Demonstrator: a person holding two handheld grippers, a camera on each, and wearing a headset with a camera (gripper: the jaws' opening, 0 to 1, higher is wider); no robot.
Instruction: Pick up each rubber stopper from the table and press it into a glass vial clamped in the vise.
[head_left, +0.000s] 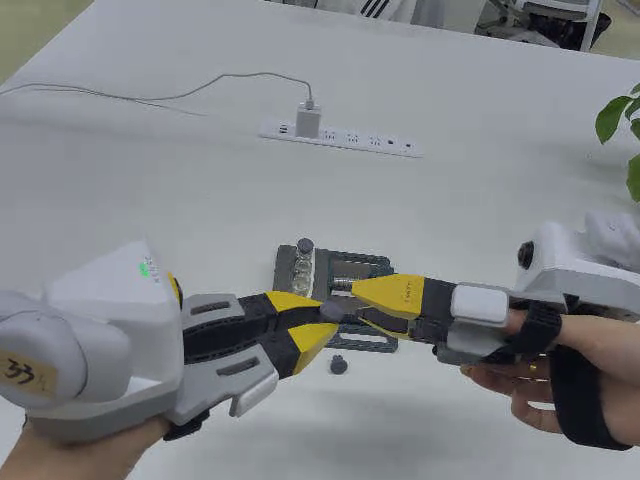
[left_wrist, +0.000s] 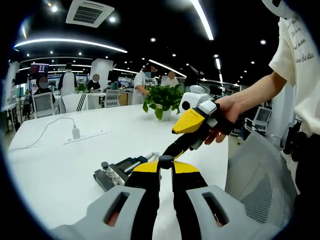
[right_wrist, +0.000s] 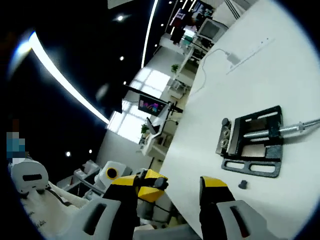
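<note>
My left gripper (head_left: 322, 322) (left_wrist: 165, 163) is shut on a small dark rubber stopper (head_left: 336, 311) (left_wrist: 165, 159) held above the table. My right gripper (head_left: 354, 308) (right_wrist: 175, 186) comes in from the right, open, with its yellow jaws on either side of that stopper (right_wrist: 160, 182). Just behind them the black vise (head_left: 350, 272) (right_wrist: 252, 146) (left_wrist: 122, 167) clamps glass vials (head_left: 302, 272) (right_wrist: 227, 139). One vial carries a dark stopper (head_left: 305, 245) (right_wrist: 225, 121) (left_wrist: 104, 164). A loose stopper (head_left: 339, 365) (right_wrist: 243, 184) lies on the table in front of the vise.
A white power strip (head_left: 340, 137) with a plugged charger (head_left: 308, 122) and its cable lies farther back on the white table (head_left: 150, 200). A potted plant (head_left: 620, 115) stands at the right edge. Several people and chairs are in the background of the left gripper view.
</note>
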